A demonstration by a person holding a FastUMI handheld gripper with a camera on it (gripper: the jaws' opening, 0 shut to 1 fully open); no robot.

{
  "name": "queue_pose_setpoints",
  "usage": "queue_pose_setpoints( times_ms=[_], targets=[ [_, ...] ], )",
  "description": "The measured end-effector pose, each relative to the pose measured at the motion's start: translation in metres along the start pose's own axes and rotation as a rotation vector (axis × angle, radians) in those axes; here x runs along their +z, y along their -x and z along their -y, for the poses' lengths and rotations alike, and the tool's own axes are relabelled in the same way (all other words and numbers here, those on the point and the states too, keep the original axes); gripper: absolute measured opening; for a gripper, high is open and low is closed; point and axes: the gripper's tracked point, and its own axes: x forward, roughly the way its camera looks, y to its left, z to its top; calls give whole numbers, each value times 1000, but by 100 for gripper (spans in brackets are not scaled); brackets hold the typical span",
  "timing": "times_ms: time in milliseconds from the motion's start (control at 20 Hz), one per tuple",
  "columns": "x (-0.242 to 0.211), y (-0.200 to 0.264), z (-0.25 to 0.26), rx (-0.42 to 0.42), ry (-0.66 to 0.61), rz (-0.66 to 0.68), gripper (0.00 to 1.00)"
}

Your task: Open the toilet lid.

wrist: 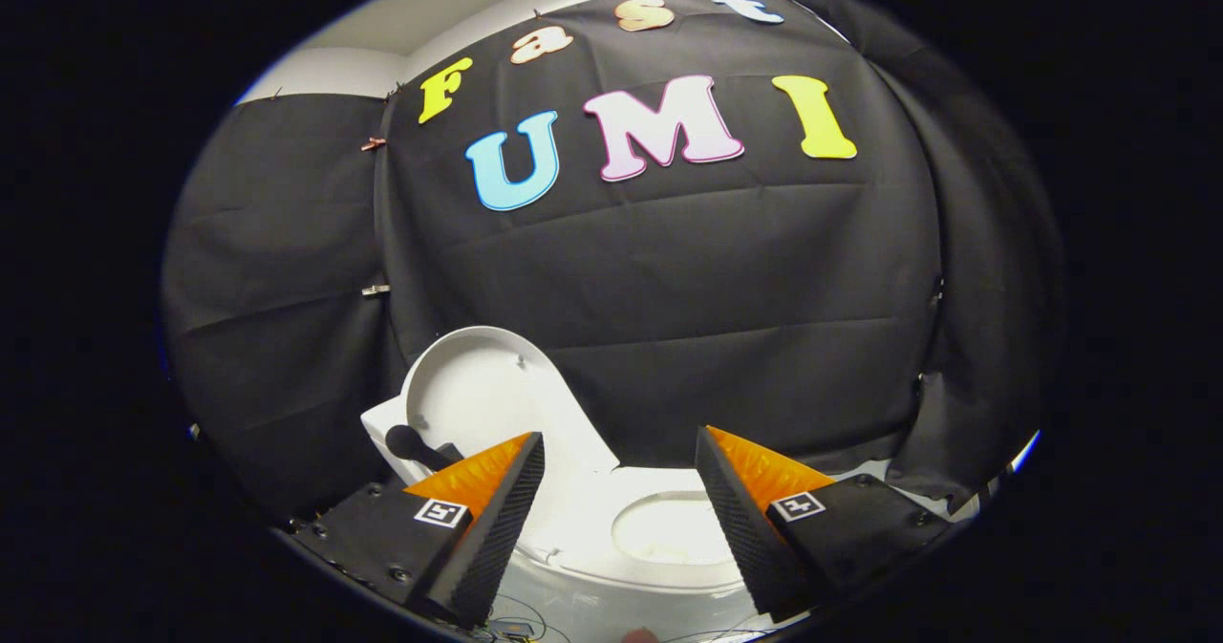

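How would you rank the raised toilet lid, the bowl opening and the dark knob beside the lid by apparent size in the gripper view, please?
1. Toilet lid, raised, beyond the open claw.
2. Bowl opening, between the fingers, partly hidden.
3. Dark knob, clearly smallest.
Fisheye distortion makes first and second unsure.

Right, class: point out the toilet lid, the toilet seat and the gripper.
toilet lid [478, 399], gripper view, inner face of the raised lid.
toilet seat [583, 528], gripper view, bare rim left of the bowl.
gripper [619, 466], gripper view, midway between its open jaws.
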Motion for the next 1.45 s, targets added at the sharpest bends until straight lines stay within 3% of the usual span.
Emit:
queue_pose_setpoints(
  times_ms=[400, 700, 1000, 1450],
  targets=[
    [-25, -13, 59, -111, 31, 38, 99],
    [-36, -7, 86, -196, 138, 82, 99],
    [-7, 3, 92, -230, 113, 160, 99],
    [-12, 3, 95, -250, 108, 167, 99]
  ],
)
